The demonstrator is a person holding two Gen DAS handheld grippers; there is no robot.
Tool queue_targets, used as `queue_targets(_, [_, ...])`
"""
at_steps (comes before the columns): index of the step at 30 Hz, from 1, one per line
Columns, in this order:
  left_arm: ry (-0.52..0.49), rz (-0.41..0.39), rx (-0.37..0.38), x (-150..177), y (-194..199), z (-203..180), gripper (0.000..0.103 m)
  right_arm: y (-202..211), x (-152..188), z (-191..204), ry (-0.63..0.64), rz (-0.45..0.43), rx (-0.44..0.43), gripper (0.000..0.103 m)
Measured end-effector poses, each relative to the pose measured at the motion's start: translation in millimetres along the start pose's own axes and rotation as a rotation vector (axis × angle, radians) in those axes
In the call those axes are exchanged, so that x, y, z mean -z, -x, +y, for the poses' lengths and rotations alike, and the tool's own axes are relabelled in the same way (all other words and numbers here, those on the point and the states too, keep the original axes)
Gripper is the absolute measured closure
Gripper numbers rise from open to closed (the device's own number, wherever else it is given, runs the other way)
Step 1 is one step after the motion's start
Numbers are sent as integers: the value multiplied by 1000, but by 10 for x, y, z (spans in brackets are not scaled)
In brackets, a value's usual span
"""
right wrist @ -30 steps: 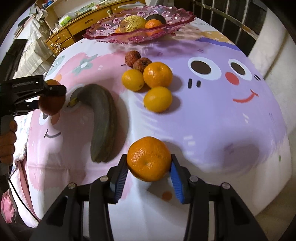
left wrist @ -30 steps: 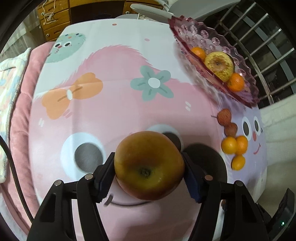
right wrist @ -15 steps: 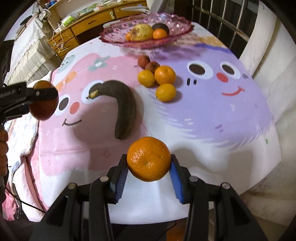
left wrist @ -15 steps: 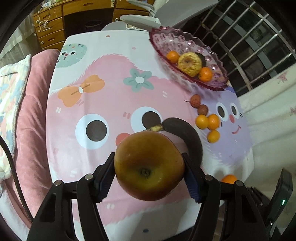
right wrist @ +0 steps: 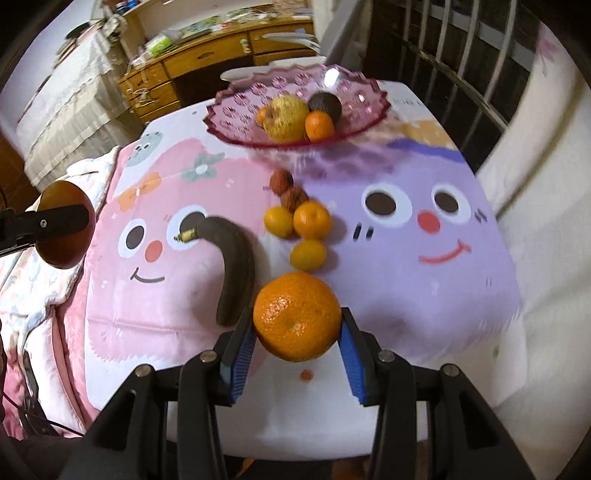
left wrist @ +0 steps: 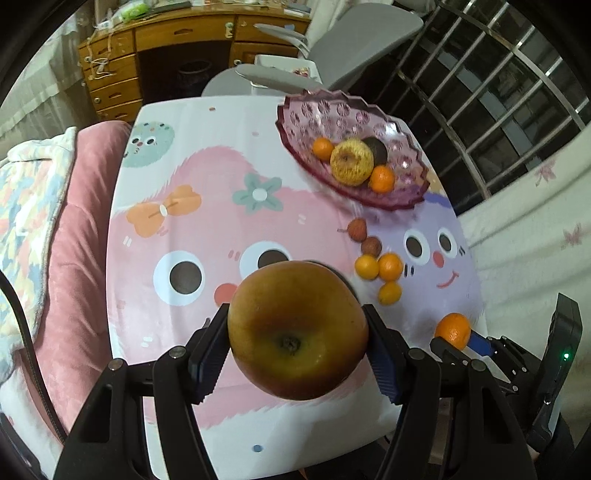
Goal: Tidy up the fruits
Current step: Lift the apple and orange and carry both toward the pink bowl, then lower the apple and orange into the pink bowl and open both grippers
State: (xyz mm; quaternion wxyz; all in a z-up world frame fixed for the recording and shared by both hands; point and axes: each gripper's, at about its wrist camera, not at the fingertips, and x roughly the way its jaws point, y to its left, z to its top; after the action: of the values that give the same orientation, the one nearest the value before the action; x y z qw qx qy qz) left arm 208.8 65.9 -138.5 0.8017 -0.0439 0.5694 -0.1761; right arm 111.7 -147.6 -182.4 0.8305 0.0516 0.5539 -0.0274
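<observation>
Left wrist view: left claw (left wrist: 297, 345) clamps round red-brown apple (left wrist: 297, 330), risen above tabletop's near edge (more tabletop (left wrist: 229, 125) visible).
Right claw (right wrist: 297, 334): clamps dimpled orange mandarin (right wrist: 297, 316), likewise raised.
Meaning: both seem bound for scalloped pink glass bowl (right wrist: 236, 103), far edge.

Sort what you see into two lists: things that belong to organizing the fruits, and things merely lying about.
Belongs to the job:
- apple in the left tongs
- orange in the right tongs
- pink fruit bowl
- dark banana
- loose oranges
- lychees

Just lying about:
- wooden desk
- grey chair
- pink cushion
</observation>
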Motion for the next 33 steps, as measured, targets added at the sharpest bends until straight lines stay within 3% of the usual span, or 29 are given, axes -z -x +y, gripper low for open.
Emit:
queue_targets(15, [118, -51, -80, -526, 38, -757, 37, 85, -1002, -517, 282, -64, -119, 59])
queue_targets(23, [111, -83, -106, -1018, 13, -1004, 37, 60, -1463, -691, 296, -126, -132, 59])
queue_targets(33, [67, -91, -112, -1711, -213, -995, 37, -185, -1878, -764, 247, -141, -122, 59])
